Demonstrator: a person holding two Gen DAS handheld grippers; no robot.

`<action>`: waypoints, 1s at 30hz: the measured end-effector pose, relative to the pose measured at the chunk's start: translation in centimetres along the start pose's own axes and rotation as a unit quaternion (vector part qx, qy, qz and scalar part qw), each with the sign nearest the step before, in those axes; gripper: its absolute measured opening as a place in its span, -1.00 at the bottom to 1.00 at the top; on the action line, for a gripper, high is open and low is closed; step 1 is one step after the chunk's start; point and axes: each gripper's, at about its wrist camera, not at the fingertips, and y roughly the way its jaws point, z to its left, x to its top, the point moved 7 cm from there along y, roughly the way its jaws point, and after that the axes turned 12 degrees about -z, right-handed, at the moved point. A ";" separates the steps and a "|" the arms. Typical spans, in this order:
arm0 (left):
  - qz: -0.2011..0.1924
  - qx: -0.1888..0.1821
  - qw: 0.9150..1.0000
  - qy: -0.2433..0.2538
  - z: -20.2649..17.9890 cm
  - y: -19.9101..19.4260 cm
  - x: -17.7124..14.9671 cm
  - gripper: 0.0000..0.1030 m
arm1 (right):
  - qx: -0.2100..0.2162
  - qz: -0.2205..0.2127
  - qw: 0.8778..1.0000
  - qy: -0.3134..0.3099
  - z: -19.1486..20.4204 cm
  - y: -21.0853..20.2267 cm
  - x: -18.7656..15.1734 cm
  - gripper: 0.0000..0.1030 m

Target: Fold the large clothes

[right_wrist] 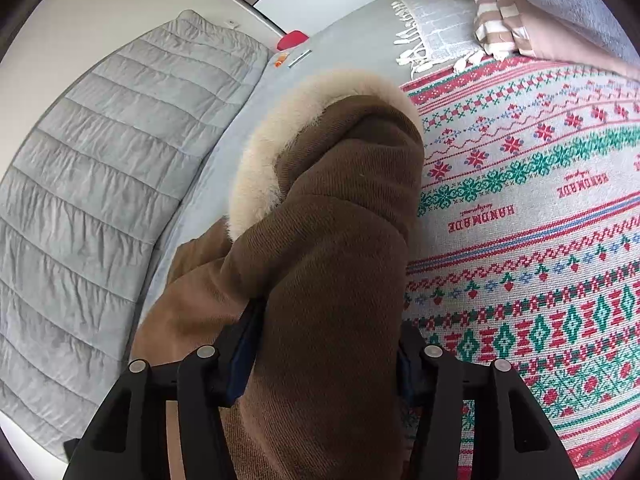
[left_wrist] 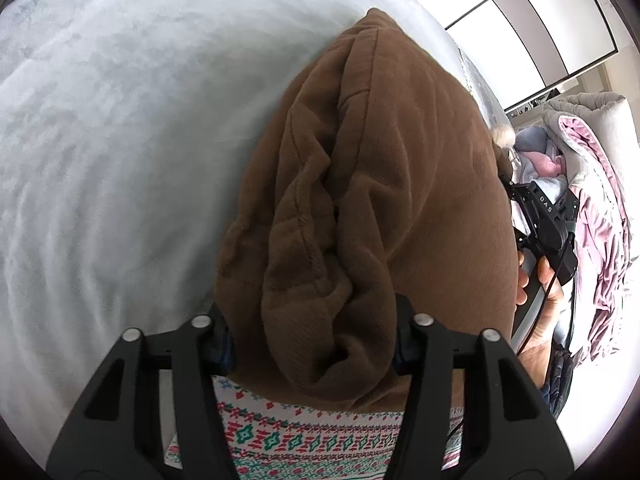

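Note:
A large brown fleece garment with a cream fur trim hangs bunched between both grippers. My left gripper is shut on a thick fold of its brown cloth, above the grey bed cover. My right gripper is shut on another fold of the same garment, near the fur-trimmed end. The right gripper and the hand that holds it also show in the left wrist view, at the garment's right edge. The fingertips of both grippers are buried in cloth.
A patterned red, green and white knitted blanket covers the bed to the right. A grey bed cover lies to the left. A grey quilted headboard stands beyond. Piled pink and grey bedding and folded striped cloth lie at the edges.

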 end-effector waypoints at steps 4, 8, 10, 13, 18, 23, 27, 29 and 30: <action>0.000 0.004 1.000 0.018 -0.8 -0.6 0.5 -0.20 | -0.025 -0.009 0.999 -0.030 1.0 -0.7 0.0 -0.09; -0.020 0.015 0.998 0.055 -1.8 -1.8 0.9 -0.26 | -0.059 -0.021 0.995 -0.076 2.9 -1.8 0.4 -0.23; -0.030 0.017 0.997 0.070 -2.2 -2.3 1.2 -0.29 | -0.072 -0.030 0.992 -0.103 4.4 -2.3 0.6 -0.26; -0.044 0.004 0.996 0.078 -2.3 -3.4 2.1 -0.32 | -0.079 -0.050 0.986 -0.138 6.7 -3.4 0.9 -0.29; -0.094 -0.030 0.991 0.091 -2.1 -6.6 5.2 -0.36 | -0.064 -0.075 0.982 -0.162 11.0 -4.6 1.5 -0.33; -0.145 -0.045 0.985 0.086 1.0 -10.1 9.8 -0.37 | -0.018 -0.105 0.980 -0.169 16.9 -4.2 1.5 -0.35; -0.205 -0.027 0.976 0.074 4.6 -13.2 13.9 -0.37 | 0.032 -0.125 0.978 -0.165 22.1 -1.8 1.2 -0.36; -0.231 -0.012 0.971 0.063 6.1 -14.1 15.6 -0.37 | 0.058 -0.133 0.978 -0.153 24.0 -0.3 0.8 -0.36; -0.242 0.000 0.969 0.056 7.5 -14.4 16.4 -0.36 | 0.073 -0.136 0.978 -0.143 24.8 0.5 0.5 -0.36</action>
